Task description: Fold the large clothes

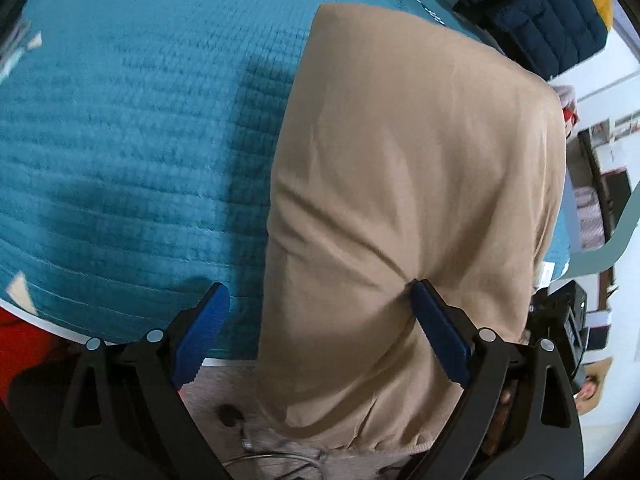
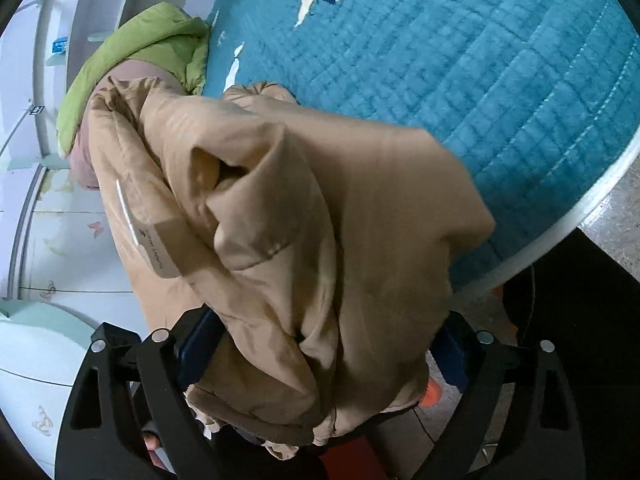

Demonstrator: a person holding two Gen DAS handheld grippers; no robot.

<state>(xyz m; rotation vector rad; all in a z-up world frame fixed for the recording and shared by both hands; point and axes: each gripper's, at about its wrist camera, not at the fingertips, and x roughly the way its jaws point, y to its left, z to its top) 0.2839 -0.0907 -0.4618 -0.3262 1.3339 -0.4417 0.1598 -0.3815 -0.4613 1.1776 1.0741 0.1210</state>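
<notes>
Left gripper first: its blue pads stand wide apart, and the tan jacket hangs between them. The right-hand pad touches the cloth, creases fanning out from its tip; the left-hand pad sits clear of it, out over the teal quilt. So the jaws are spread, not pinching. The jacket's far end lies smooth across the quilt, while its near end spills off the bed edge toward the camera. Beyond the far corner sits a dark blue cushion.

Over to the right wrist view. The right gripper is buried in fabric: the jacket bunches up in thick folds right between the fingers and covers most of both pads. The fingers sit far apart with the bundle filling the gap, but whether they are pressing on it I cannot tell. A pale label shows on the left of the bundle. The cloth rises from the gripper and drapes toward the quilt, whose white edge runs down the right. Behind the jacket, at upper left, lies a green blanket, with something pinkish tucked under it.
</notes>
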